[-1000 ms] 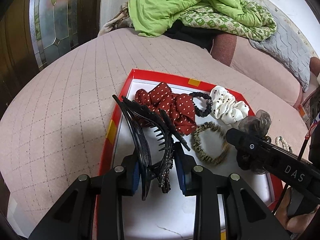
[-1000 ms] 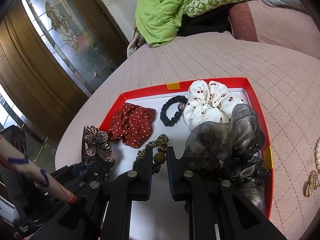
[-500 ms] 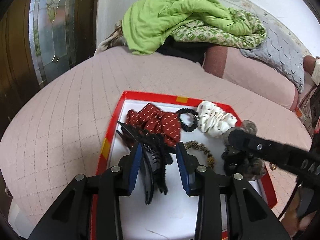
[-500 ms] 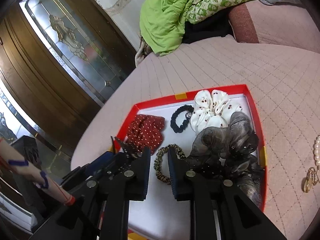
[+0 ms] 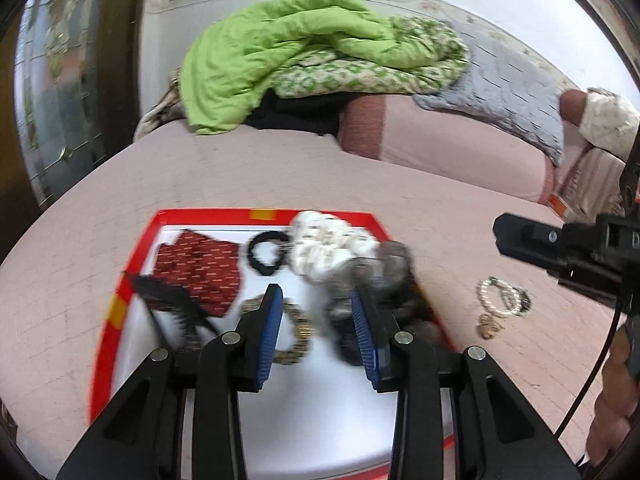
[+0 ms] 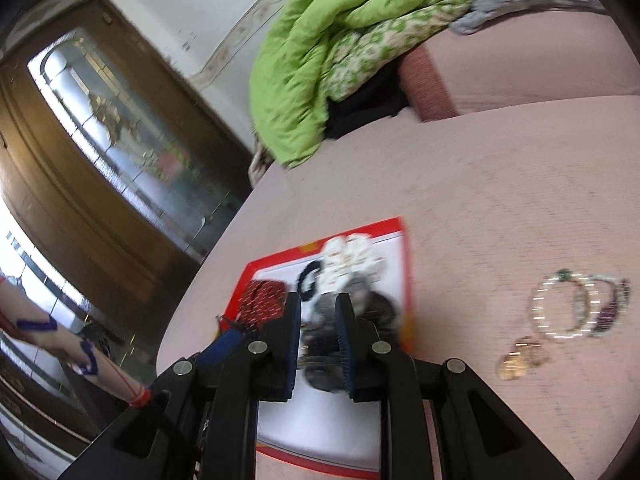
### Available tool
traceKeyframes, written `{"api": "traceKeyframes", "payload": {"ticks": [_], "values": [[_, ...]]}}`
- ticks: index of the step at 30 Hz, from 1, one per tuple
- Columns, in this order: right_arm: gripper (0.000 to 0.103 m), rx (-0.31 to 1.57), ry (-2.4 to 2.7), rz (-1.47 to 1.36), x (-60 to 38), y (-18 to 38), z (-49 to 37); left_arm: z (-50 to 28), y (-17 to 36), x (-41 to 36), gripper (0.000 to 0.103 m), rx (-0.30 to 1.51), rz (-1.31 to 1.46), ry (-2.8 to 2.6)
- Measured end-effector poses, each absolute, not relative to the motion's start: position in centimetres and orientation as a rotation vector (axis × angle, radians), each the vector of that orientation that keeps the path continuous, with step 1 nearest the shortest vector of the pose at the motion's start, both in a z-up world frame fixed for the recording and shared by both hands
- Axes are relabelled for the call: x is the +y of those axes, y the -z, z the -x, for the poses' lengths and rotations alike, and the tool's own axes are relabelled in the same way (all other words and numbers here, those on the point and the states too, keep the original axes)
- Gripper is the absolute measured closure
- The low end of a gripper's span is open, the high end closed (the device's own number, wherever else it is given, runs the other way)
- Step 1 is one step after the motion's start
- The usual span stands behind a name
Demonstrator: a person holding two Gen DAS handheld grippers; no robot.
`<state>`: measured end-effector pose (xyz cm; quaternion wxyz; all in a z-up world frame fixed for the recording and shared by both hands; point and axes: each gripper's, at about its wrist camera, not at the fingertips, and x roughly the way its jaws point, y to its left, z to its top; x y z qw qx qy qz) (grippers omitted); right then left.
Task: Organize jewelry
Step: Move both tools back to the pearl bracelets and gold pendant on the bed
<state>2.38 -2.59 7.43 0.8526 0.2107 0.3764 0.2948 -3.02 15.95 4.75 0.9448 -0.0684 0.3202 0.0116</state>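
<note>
— Red edging is seen round the white-floored tray, low and centre in the left view; hair pieces are crowded inside: a red dotted scrunchie, a black hair tie, a white scrunchie, a grey gauze piece, a leopard-print band and a black claw clip.

— And the claws?

— Nothing is gripped. The left gripper is held part open above the tray; the right gripper is narrowly parted, also empty.

— What lies outside?

— Bracelets and a gold pendant are left on bare pink quilting, right of the tray. Wide free surface is left beyond; green bedding is heaped at the upper frame.
</note>
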Motion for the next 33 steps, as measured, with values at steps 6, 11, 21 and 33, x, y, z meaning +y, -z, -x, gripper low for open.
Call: {"api": "traceKeyframes", "payload": {"ticks": [6, 11, 21, 33], "values": [[0.084, 0.776, -0.496, -0.507, -9.5, -7.6, -2.4, 2.4, -4.4, 11.8, 0.069, 0.684, 0.117, 0.096], [0.084, 0.786, -0.404, -0.566, -14.6, -7.0, -2.1, 1.9, -4.1, 8.5, 0.069, 0.712, 0.104, 0.198], [0.083, 0.804, -0.325, -0.644, -19.5, -6.3, -1.2, -1.1, -1.3, 0.8, 0.068, 0.858, 0.043, 0.34], [0.08, 0.805, -0.294, -0.656, -21.2, -6.2, -1.5, -4.8, 2.2, -2.6, 0.075, 0.927, -0.055, 0.216]]}}
